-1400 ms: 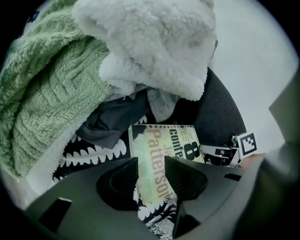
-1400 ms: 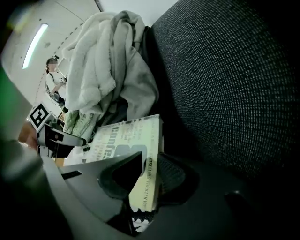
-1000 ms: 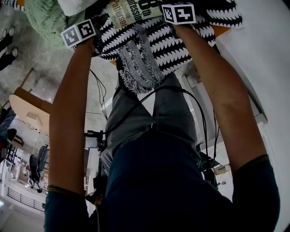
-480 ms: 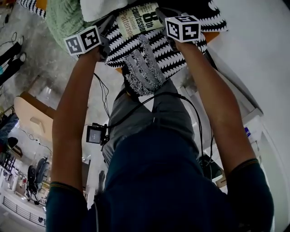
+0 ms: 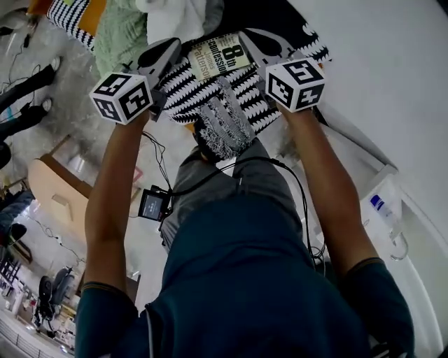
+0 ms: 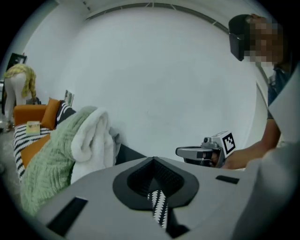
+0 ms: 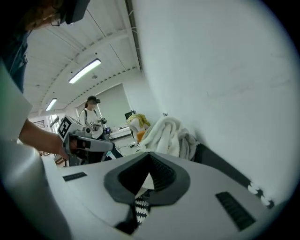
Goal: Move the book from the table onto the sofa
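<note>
Book (image 5: 218,56): lying cover-up on the black-and-white zigzag throw (image 5: 246,87) on the sofa (image 5: 274,14), sitting between the two grippers and held by neither.
Throw: draping over the sofa's front edge, with its grey fringe (image 5: 222,129) hanging toward the person's legs.
Left gripper (image 5: 168,49): hovering just beside the book's left edge; its fingers are standing a little apart and gripping nothing, with a strip of throw showing through the gap in the left gripper view (image 6: 153,161).
Right gripper (image 5: 250,38): hovering just beside the book's right edge; its fingers are likewise parted slightly and empty, with throw showing through the slit (image 7: 149,157).
Green blanket (image 5: 119,35): heaping on the sofa beyond the left gripper.
White fleece (image 5: 175,12): lying against the blanket, just beyond the book.
</note>
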The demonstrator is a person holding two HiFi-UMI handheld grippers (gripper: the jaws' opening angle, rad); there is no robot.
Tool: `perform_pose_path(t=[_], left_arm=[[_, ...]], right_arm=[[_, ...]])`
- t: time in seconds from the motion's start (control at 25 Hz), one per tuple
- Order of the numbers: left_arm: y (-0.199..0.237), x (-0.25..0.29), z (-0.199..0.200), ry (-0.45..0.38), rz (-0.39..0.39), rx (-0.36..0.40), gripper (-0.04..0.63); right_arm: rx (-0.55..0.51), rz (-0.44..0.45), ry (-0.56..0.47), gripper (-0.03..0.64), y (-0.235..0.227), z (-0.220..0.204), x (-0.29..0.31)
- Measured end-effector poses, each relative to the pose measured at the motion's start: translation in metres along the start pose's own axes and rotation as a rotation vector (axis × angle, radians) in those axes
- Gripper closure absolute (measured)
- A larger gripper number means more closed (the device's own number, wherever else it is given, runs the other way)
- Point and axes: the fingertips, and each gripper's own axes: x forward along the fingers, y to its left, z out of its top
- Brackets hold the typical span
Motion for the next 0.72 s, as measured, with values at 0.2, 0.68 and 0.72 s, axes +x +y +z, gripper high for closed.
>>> perform_pose_path(t=[0.2, 0.68, 0.72], left_arm=[[-0.05, -0.048, 0.048, -0.086, -0.025, 0.143, 0.591], [-0.121, -0.15, 0.13, -0.252, 0.035, 0.434, 0.591], [-0.123, -0.158, 0.134, -0.263, 0.045, 0.452, 0.591]], right_arm=[[-0.105, 0.013, -0.118, 0.603, 0.047, 0.067, -0.051], [-0.33, 0.041, -0.334, 0.603, 0.152, 0.171, -0.16], [-0.339, 0.04, -0.344, 0.603, 0.157, 0.175, -0.166]])
